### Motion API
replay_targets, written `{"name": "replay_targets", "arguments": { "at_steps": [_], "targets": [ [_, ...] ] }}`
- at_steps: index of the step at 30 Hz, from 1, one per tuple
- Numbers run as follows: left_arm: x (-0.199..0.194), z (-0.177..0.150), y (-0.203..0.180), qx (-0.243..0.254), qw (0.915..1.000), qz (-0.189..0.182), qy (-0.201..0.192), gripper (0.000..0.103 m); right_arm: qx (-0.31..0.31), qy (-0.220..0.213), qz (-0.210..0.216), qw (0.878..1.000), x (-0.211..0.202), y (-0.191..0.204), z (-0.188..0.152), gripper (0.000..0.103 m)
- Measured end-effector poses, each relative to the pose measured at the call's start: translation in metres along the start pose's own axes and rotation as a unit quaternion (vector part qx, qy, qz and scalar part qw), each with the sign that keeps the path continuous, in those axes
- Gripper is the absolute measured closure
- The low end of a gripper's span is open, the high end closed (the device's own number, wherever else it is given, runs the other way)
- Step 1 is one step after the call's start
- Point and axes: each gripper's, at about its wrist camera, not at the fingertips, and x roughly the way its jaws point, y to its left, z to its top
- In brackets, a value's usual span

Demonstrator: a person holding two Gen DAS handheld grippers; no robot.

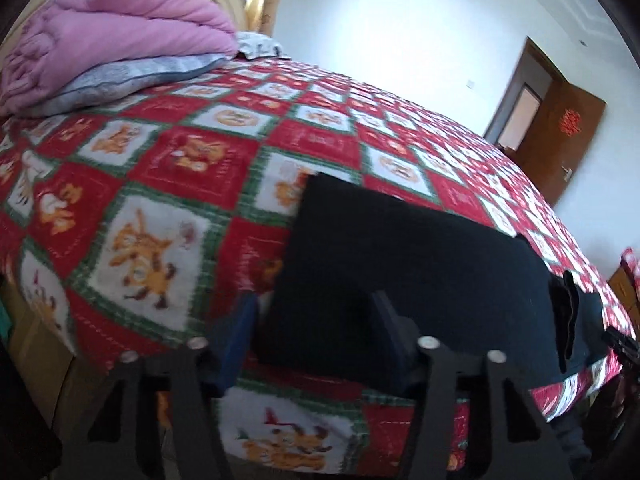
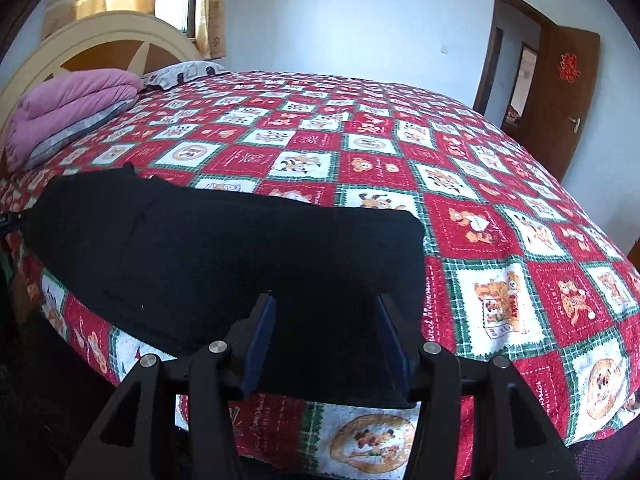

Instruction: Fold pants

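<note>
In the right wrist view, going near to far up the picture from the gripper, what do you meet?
Right gripper → black pants → checked bedspread → patterned pillow → white wall.

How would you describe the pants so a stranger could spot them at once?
Start from the big bed under its red, white and green checked cover. Along its near edge lie the pants, just ahead of both grippers. They are plain black, unlike the pink blanket by the headboard.
</note>
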Motion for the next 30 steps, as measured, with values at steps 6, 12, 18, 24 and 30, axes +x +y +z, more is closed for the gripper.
{"name": "replay_targets", "arguments": {
  "at_steps": [6,12,18,24,30],
  "targets": [
    [0.007,-0.003,-0.003,0.002,0.9997,0.023,0.010,0.045,0.000,0.005,0.002,1.000,0.003,0.000,-0.003,0.050],
    [0.002,-0.004,-0.007,0.017,0.9996,-0.007,0.020,0.076,0.000,0.000,0.002,1.000,0.002,0.001,-0.003,0.050],
    [-0.014,0.005,-0.012,0.010,0.9997,-0.021,0.010,0.079,0.002,-0.004,0.000,1.000,0.000,-0.001,-0.003,0.050],
    [-0.045,0.022,-0.030,0.019,0.9991,-0.032,-0.021,0.079,0.012,0.003,-0.004,1.000,0.003,-0.008,-0.002,0.050],
    [-0.084,0.043,-0.081,0.063,0.9917,-0.088,-0.069,0.079,0.022,-0.009,-0.008,1.000,-0.003,-0.014,0.002,0.050]
  ]
}}
